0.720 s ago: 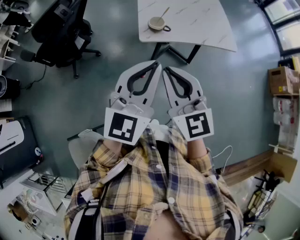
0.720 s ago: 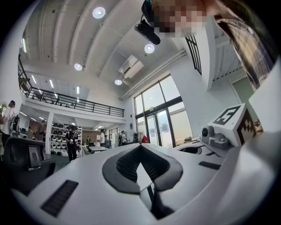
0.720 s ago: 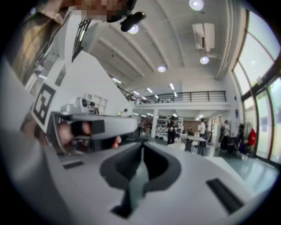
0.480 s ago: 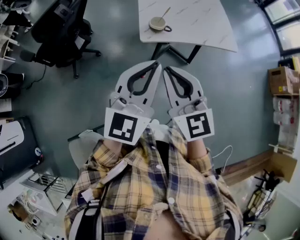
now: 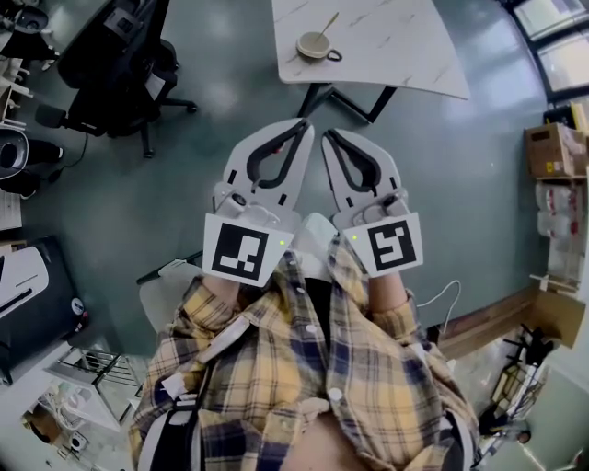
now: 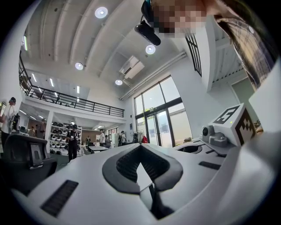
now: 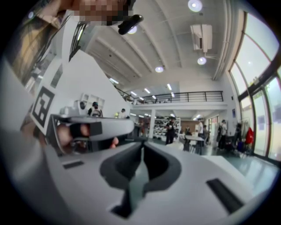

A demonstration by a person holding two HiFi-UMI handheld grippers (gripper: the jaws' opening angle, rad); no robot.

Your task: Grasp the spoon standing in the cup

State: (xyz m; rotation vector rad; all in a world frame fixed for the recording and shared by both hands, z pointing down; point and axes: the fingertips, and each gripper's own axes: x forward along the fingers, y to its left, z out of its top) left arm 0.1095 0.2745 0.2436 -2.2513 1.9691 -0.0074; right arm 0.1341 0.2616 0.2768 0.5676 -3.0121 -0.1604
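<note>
Little has shifted since the earlier frames: the cup [image 5: 316, 44] and spoon [image 5: 326, 25] sit slightly further right in the head view, and both tools keep their place. The left tool [image 5: 306, 131] and right tool [image 5: 329, 138] are side by side in front of a plaid shirt [image 5: 304, 368], tips close together. Each has its jaws closed on nothing. The spoon leans in the cup near the tabletop's [image 5: 396, 46] near-left corner, well apart from the tools, with floor [image 5: 221, 110] between them. A black chair [image 5: 120, 55] stands left of the tabletop. A cardboard box [image 5: 550, 155] sits at the right edge.
</note>
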